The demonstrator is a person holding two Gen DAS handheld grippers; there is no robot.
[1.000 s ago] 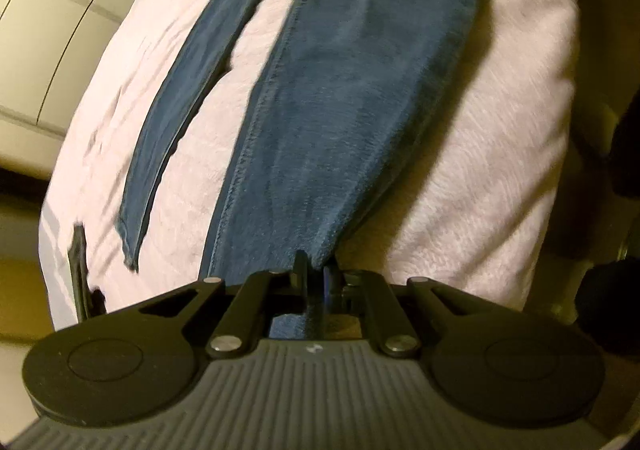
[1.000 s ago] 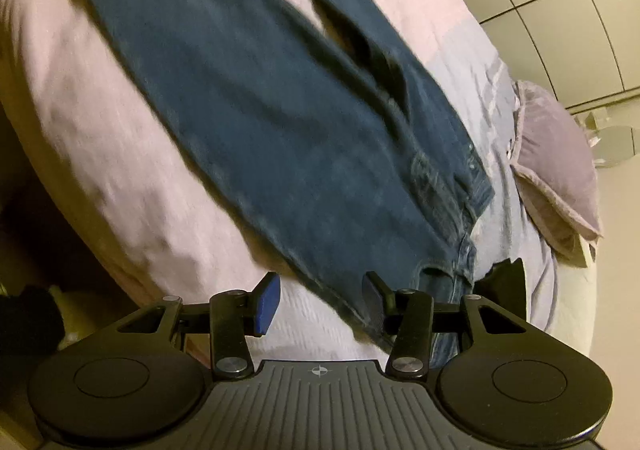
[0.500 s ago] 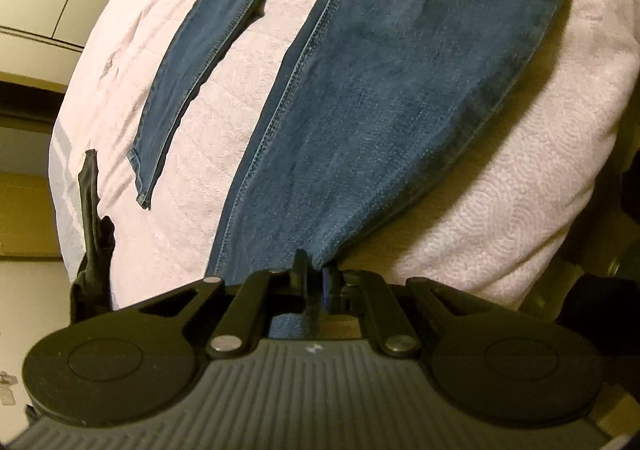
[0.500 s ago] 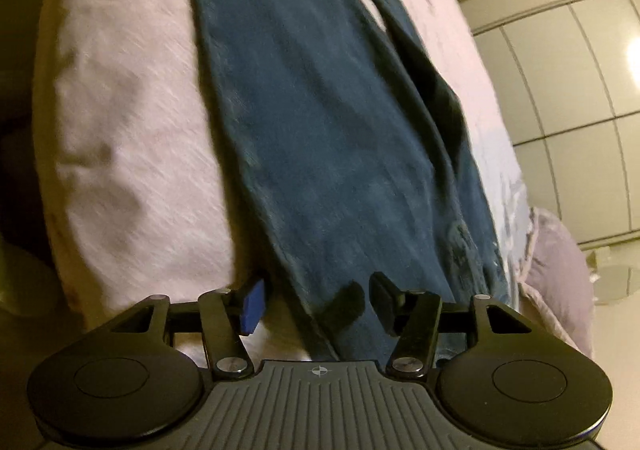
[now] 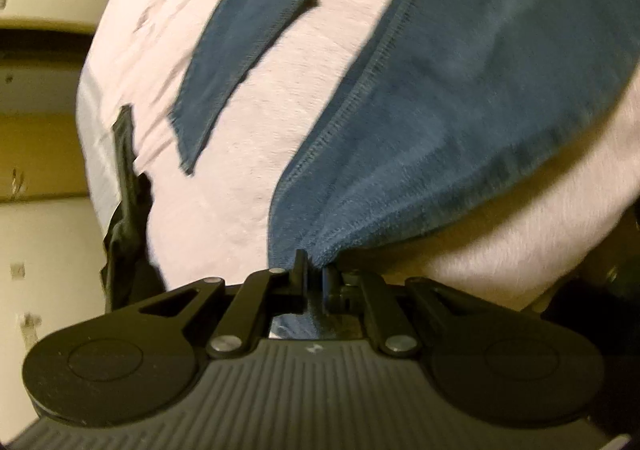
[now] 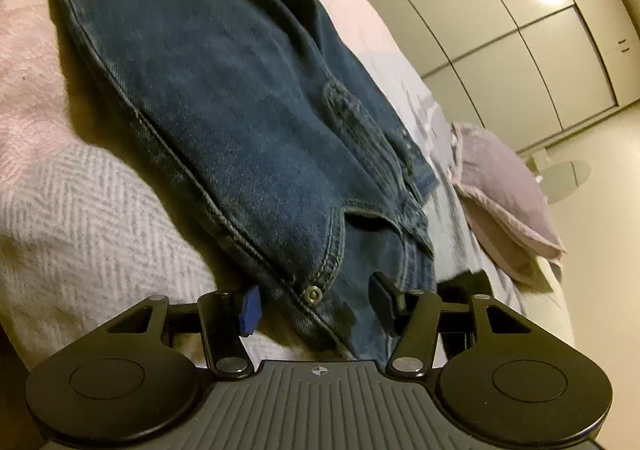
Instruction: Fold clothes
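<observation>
Blue jeans (image 5: 460, 89) lie spread on a pink blanket (image 5: 300, 69) on a bed. My left gripper (image 5: 316, 266) is shut on the hem end of the wide leg, and the cloth bunches up into its jaws. The other leg (image 5: 256, 29) lies flat further left. In the right wrist view the jeans (image 6: 240, 89) run toward me with the waist and pocket nearest. My right gripper (image 6: 316, 302) is open, low over the waist corner. The pocket rivet (image 6: 313, 293) and side seam sit between its fingers, and the pads do not press on the denim.
A dark garment (image 5: 128, 209) hangs at the bed's left edge. A mauve pillow (image 6: 508, 201) lies at the head of the bed, right of the jeans. A grey herringbone cover (image 6: 80, 217) shows under the pink blanket. Wardrobe doors (image 6: 520, 29) stand behind.
My left gripper has pulled the held hem up and sideways, and the leg now bulges. My right gripper has come down along the jeans to the waist corner, still open.
</observation>
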